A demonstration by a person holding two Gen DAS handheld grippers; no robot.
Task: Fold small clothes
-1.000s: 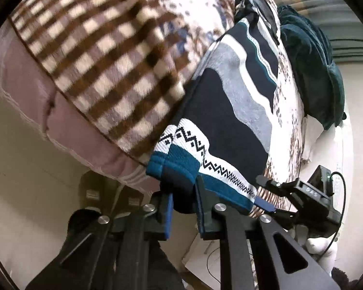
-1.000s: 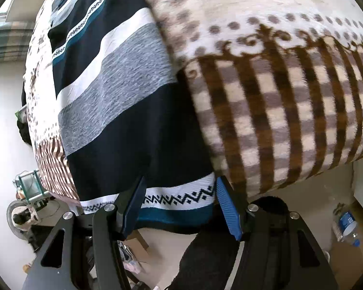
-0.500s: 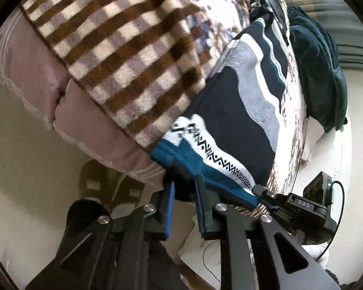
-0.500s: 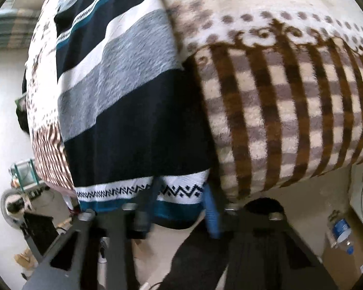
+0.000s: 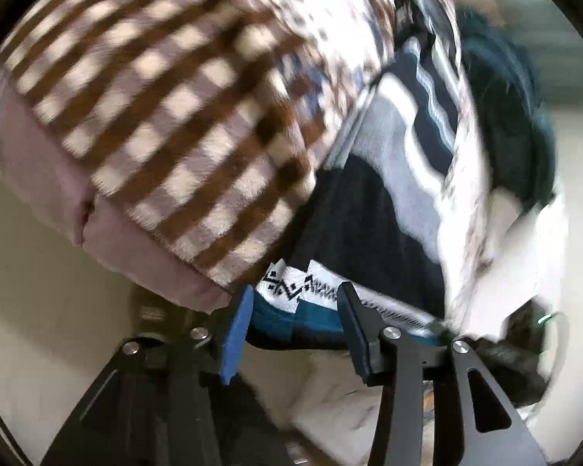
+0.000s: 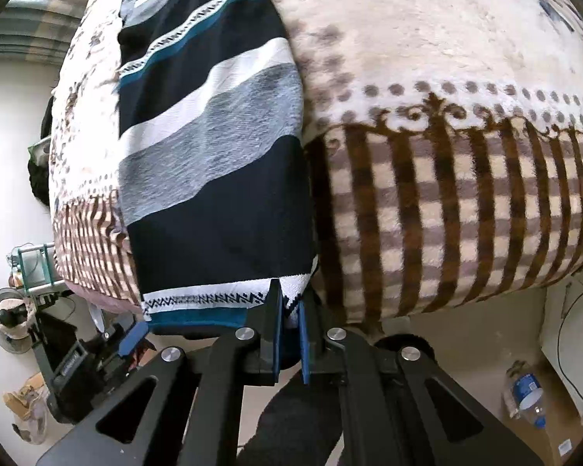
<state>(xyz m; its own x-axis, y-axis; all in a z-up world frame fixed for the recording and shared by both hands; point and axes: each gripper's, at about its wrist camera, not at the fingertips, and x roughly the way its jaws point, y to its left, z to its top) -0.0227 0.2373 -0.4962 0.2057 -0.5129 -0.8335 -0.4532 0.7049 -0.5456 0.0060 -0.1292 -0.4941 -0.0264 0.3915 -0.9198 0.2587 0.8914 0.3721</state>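
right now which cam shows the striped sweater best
The right wrist view: the striped sweater lies sharp across the blanket, its hem pinched in the right gripper. The left wrist view is blurred, showing its hem between the opening left gripper.

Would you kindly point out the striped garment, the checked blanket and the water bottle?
striped garment (image 6: pixel 213 178): right wrist view, on its grey band.
checked blanket (image 6: pixel 447 209): right wrist view, on the brown checked border.
water bottle (image 6: pixel 526 392): right wrist view, on its blue label.
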